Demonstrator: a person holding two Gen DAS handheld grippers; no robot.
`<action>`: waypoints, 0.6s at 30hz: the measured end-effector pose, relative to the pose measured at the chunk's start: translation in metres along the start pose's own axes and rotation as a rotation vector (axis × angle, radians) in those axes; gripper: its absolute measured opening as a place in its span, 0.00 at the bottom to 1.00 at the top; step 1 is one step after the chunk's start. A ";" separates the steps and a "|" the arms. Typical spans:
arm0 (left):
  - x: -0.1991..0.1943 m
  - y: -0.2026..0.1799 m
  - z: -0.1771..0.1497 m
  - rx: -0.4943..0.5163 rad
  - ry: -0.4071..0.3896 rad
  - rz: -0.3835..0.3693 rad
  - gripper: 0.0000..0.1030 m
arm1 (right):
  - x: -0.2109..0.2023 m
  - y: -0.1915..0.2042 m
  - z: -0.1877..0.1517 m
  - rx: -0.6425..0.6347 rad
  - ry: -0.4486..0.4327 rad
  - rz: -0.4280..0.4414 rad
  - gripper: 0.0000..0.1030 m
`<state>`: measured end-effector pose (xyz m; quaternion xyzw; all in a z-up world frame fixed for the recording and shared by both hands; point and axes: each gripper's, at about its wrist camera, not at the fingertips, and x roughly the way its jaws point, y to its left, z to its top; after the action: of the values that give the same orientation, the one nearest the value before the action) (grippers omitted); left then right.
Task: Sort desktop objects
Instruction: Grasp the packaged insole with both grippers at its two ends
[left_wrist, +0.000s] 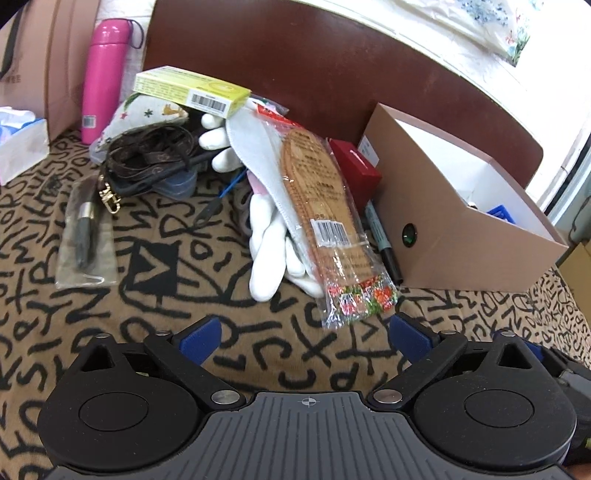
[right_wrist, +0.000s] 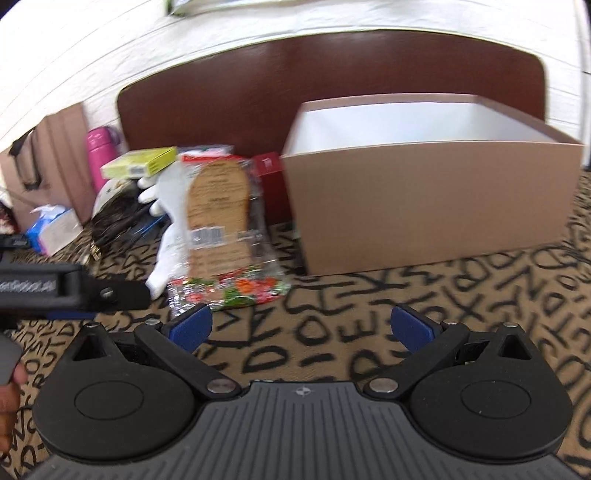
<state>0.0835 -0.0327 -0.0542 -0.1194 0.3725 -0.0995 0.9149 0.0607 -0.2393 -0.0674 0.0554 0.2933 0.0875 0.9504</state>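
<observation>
A bagged pair of insoles lies on white gloves in the pile, just ahead of my open, empty left gripper. A black marker lies beside the open cardboard box. A red box, a green carton, a brown strap and a bagged brush are in the pile too. My right gripper is open and empty, facing the box with the insoles to its left. The left gripper's body shows at the left edge of the right wrist view.
A pink bottle, a tissue pack and a paper bag stand at the far left. A dark red headboard rises behind the pile. The patterned cloth covers the surface.
</observation>
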 end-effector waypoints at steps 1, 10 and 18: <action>0.004 0.000 0.001 -0.001 0.005 -0.002 0.96 | 0.004 0.002 0.000 -0.007 0.004 0.010 0.99; 0.038 -0.004 0.020 0.006 0.048 -0.042 0.87 | 0.036 0.018 0.006 -0.069 0.024 0.086 0.89; 0.060 -0.004 0.029 0.024 0.063 -0.030 0.82 | 0.061 0.025 0.012 -0.101 0.051 0.141 0.82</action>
<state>0.1461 -0.0483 -0.0722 -0.1108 0.3978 -0.1213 0.9026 0.1140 -0.2035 -0.0876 0.0257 0.3079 0.1700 0.9357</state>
